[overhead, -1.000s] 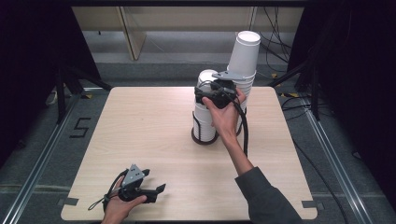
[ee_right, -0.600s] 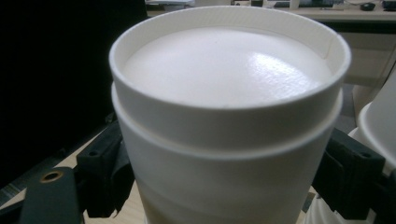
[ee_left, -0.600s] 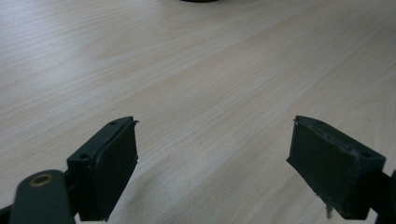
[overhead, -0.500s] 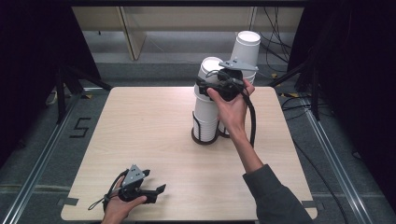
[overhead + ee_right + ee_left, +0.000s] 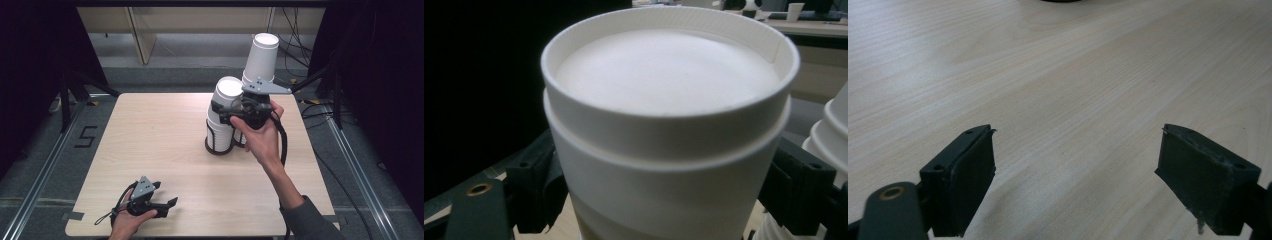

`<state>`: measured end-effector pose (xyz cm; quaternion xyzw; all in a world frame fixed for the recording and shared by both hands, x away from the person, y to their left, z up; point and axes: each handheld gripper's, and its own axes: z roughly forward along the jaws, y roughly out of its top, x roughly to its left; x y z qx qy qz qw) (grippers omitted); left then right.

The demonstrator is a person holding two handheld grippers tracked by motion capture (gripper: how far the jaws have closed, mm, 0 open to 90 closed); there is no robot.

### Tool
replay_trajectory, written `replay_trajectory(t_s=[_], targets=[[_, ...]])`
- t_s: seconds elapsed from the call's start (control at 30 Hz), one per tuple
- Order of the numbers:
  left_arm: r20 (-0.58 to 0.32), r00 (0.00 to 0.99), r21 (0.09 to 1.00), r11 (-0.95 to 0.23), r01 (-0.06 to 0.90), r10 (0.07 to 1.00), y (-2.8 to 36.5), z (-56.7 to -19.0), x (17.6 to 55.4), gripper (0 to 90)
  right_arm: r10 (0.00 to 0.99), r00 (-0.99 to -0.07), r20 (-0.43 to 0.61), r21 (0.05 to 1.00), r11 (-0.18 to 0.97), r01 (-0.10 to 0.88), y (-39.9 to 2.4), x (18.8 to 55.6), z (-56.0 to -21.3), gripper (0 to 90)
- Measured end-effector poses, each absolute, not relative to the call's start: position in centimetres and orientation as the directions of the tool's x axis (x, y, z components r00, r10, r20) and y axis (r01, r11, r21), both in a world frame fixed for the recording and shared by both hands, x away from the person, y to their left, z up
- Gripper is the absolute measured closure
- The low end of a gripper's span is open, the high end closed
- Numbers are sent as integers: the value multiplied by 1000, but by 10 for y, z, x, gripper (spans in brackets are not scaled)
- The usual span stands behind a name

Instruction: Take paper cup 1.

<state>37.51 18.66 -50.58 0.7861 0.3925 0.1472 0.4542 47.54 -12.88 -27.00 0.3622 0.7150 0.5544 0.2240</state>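
At far right of desk (image 5: 165,150), two stacks of upside-down white paper cups, side by side: nearer-left stack (image 5: 223,117) in a dark ringed holder, taller stack (image 5: 261,55) just behind and right of it, leaning slightly. Right tool (image 5: 235,114) up at the top of the nearer-left stack, jaws either side of the top cup (image 5: 669,125), pads touching or all but touching its wall just below the rim step; looks clamped on it, cup not yet clear of the stack. Left tool (image 5: 167,204) at near left, resting low over bare desk, jaws wide apart, nothing between them; pads (image 5: 965,180) seen over wood grain only.

Step in hand, judged: lift off top cup alone. To do well: keep squeeze light, paper wall crushes easily. Grip below the rim step so second cup stays down. Pull straight up along stack axis, no sideways tilt, taller stack just beside and easily knocked. If second cup rides up, small twist to break the seal. Holder may lift with stack; left tool free to steady the base if needed. Move off only once cup is fully clear.
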Motion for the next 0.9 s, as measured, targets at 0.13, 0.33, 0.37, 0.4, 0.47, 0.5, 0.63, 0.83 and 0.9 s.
replay_trajectory(t_s=[0.13, 0.33, 0.37, 0.4, 0.47, 0.5, 0.63, 0.83, 0.9], targets=[[-119, 651, 828, -287, 481, 749, 188, -506, 376, 149, 744, -666, 53, 952, 165, 259, -132, 464, -287, 179], [-127, 642, 828, -276, 489, 756, 187, -506, 376, 149, 713, -698, 66, 944, 182, 276, -132, 449, -314, 179], [-128, 642, 828, -275, 489, 756, 187, -506, 377, 149, 709, -702, 68, 945, 181, 274, -133, 447, -318, 179], [-128, 642, 827, -276, 489, 756, 187, -506, 377, 149, 700, -710, 78, 943, 180, 281, -133, 445, -322, 179], [-130, 643, 828, -275, 489, 755, 187, -507, 377, 149, 693, -715, 94, 937, 181, 298, -133, 441, -331, 179], [-131, 642, 828, -272, 490, 756, 187, -507, 377, 149, 688, -720, 93, 937, 184, 296, -134, 440, -335, 179], [-125, 645, 830, -277, 485, 754, 187, -505, 377, 149, 673, -730, 120, 924, 193, 330, -132, 439, -353, 179], [-124, 641, 824, -281, 492, 757, 188, -506, 379, 149, 631, -764, 133, 910, 227, 346, -128, 441, -382, 178], [-127, 645, 827, -279, 489, 754, 188, -505, 379, 149, 628, -764, 149, 902, 230, 365, -126, 441, -391, 178]])
